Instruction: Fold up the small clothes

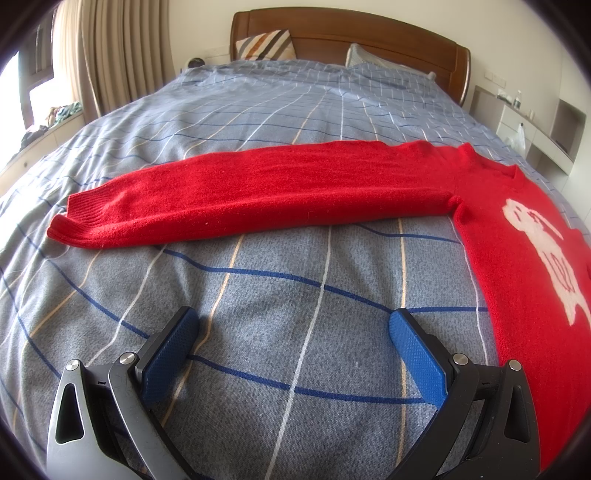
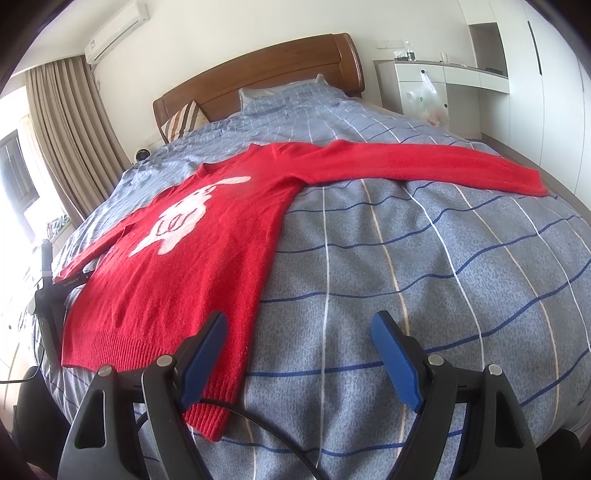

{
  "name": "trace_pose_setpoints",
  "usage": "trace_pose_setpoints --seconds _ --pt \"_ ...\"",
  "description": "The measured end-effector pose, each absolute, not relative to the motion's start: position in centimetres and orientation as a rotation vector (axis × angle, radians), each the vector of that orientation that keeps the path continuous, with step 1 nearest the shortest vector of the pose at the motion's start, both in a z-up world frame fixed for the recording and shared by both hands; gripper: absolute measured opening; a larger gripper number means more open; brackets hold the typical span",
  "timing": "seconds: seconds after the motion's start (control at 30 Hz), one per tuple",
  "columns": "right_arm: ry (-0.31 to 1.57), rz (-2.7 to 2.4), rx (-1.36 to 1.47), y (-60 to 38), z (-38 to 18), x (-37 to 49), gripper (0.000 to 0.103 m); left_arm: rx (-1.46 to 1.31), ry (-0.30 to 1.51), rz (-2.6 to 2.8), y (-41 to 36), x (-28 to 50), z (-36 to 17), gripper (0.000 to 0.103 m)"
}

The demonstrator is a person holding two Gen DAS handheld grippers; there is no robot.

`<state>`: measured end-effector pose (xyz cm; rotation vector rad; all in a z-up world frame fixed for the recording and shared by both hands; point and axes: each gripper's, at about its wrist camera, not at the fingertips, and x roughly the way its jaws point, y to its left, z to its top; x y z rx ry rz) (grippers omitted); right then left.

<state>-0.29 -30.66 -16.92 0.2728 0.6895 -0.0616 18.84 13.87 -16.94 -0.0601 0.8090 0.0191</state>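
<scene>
My left tongs (image 1: 293, 325) and right tongs (image 2: 297, 326) gape wide, gripping nothing, their blue dimpled pads (image 2: 397, 363) above the speckled grey checked quilt (image 1: 258, 332). Beyond them the fuzzy red knit sweater (image 2: 177, 266) lies flat on the bed, ribbed-cuffed sleeves (image 1: 240, 192) outstretched. Farthest stands the curved wooden headboard (image 1: 351, 33).

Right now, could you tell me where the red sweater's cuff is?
In the left wrist view, the cuff lies far left on the checked bedspread, ahead of the open left gripper.
</scene>
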Motion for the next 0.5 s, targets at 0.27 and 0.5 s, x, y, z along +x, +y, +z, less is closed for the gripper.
trace_pose_setpoints --seconds 0.27,0.5 --pt "0.692 -0.063 0.276 -30.72 -16.99 -0.34 0.08 -0.06 0.809 0.019 13.85 18.84 -16.94 0.103" --pt "0.696 -0.059 0.272 -30.7 -17.02 -0.39 0.08 -0.06 0.809 0.019 13.84 18.84 -16.94 0.103"
